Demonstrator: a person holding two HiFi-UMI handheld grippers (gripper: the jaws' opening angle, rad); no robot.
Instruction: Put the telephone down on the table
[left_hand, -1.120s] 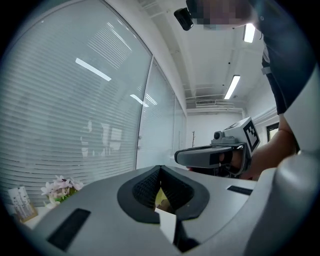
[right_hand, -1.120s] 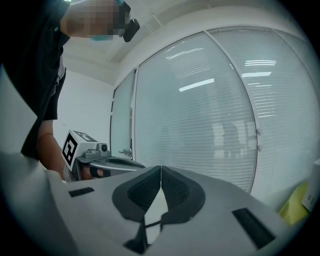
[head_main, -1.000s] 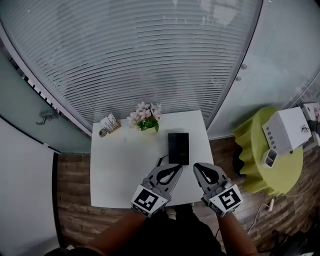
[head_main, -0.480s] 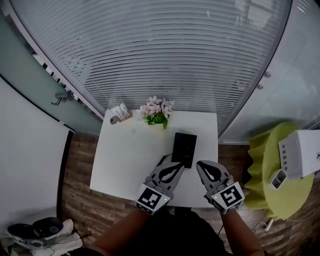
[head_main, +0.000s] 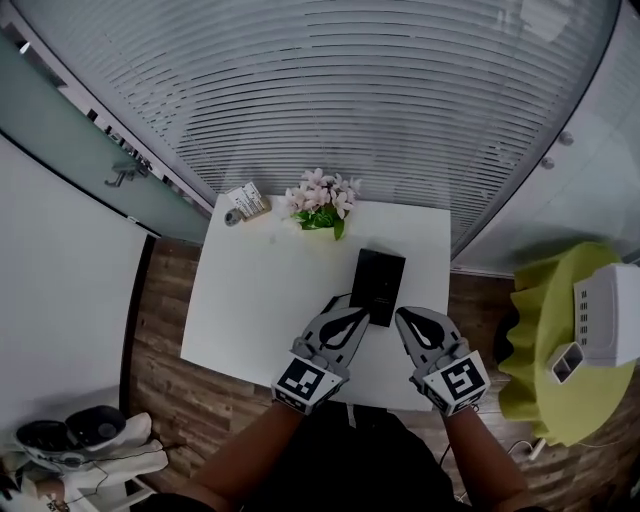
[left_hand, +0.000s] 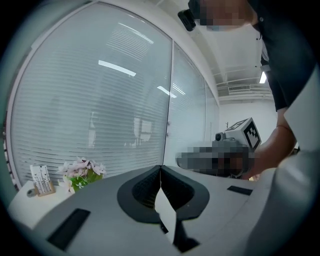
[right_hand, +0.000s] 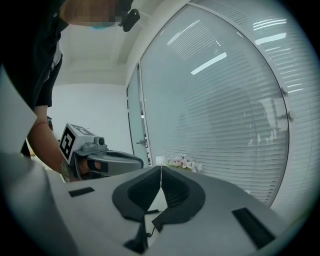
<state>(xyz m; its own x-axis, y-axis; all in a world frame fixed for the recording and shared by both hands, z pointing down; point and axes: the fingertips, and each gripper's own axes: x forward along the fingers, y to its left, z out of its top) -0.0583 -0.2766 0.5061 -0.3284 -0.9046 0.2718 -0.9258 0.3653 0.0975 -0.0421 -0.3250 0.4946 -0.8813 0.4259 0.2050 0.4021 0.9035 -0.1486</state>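
Both pressed together and empty, left claw (head_main: 360, 320) hides the near corner of the telephone (head_main: 379, 282), right claw (head_main: 402, 318) alongside.

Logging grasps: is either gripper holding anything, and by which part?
Nothing is held. The left gripper and right gripper are both shut and empty; the telephone lies on the table.
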